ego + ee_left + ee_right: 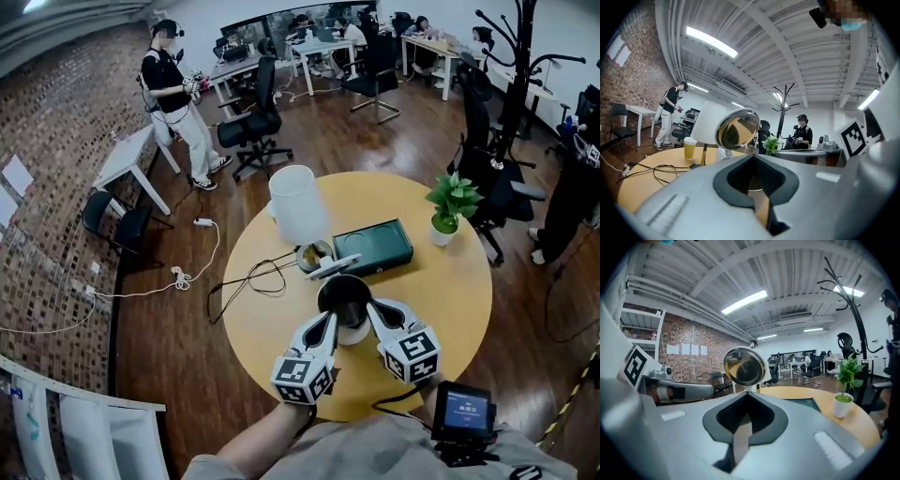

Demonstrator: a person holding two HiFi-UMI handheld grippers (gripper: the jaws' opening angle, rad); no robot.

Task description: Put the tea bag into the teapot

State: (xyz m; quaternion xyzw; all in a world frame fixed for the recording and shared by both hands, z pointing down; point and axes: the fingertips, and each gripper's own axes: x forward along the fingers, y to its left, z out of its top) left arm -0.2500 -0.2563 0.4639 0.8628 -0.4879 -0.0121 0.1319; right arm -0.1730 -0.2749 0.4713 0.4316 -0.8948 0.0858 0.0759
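Note:
The teapot (344, 298) stands on the round yellow table (450, 309), its dark mouth open to the top. Behind the mouth its shiny round lid (314, 255) stands tipped up; the lid also fills the middle of the left gripper view (738, 129) and the right gripper view (744, 365). My left gripper (330, 319) and right gripper (373, 309) converge at the pot's near rim. Both look shut (757, 187) (743, 427). A thin pale strip shows in the seam of the right jaws; I cannot tell what it is. No tea bag is recognisable in any view.
A white lamp (298, 204), a dark green tray (373, 247) and a small potted plant (452, 208) stand beyond the pot. Cables (253, 277) trail off the table's left side. A paper cup (689, 147) stands near the lamp. Office chairs and a standing person (173, 94) are farther back.

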